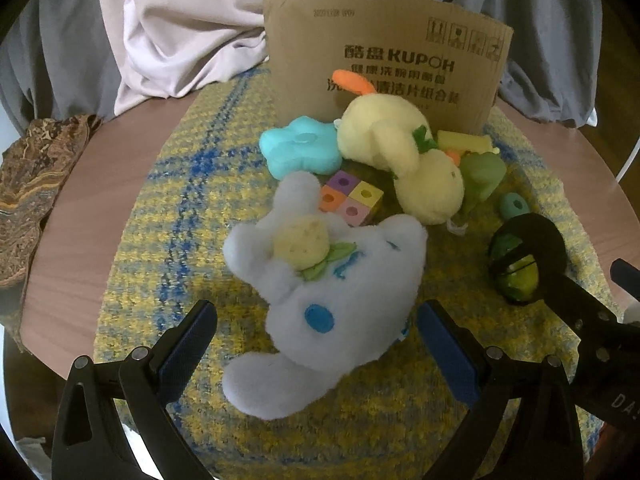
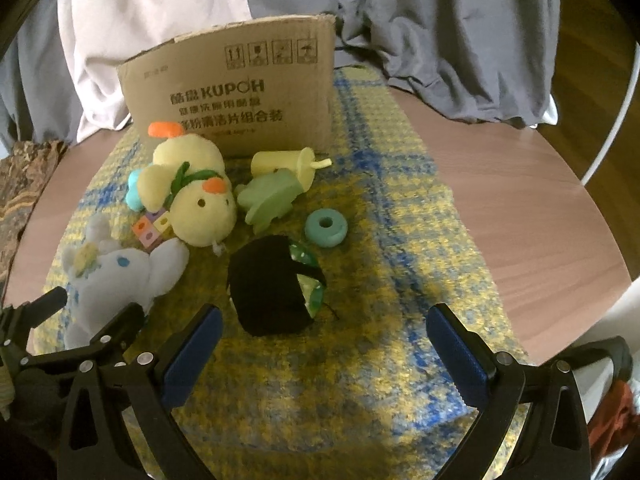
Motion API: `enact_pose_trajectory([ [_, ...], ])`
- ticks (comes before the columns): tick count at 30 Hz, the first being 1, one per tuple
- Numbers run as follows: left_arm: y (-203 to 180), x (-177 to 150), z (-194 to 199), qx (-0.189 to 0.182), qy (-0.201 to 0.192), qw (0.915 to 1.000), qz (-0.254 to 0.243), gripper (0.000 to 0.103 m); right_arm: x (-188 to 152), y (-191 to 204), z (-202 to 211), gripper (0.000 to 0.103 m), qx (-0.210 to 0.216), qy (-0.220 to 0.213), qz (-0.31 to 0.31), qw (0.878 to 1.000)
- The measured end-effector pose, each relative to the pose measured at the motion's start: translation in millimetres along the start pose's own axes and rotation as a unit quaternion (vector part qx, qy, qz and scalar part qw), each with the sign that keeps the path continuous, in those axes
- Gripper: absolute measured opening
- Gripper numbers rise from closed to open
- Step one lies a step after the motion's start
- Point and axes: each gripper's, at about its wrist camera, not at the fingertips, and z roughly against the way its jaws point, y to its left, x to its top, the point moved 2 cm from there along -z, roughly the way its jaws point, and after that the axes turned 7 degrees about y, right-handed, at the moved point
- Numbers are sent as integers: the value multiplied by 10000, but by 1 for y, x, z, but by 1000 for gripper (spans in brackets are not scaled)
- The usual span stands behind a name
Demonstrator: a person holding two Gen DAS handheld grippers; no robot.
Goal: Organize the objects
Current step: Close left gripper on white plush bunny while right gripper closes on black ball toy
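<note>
Two grippers wide: left gripper | right gripper | toys crowd box

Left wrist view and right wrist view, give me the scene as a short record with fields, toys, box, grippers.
surface: yellow and blue woven mat on a round wooden table
container: cardboard box at the mat's far edge
plush toys: white plush, yellow plush
small toys: colored cube, teal ring, green frog, yellow cup
left gripper: open, straddling the white plush
right gripper: open, empty
</note>
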Motion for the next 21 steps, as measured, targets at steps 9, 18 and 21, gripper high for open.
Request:
enact_pose_trajectory([
  [9,3,5,-16,-140,122,9998,18,101,12,3,-26,102,356,290,26,9989],
  [18,-5,4,-24,-447,274,9985,-136,75,11,20,-34,63,542,359,325,9974],
  [21,-7,4,-22,-508,237,9983,-164,60,10,19,-31,63,588,325,311,9973],
])
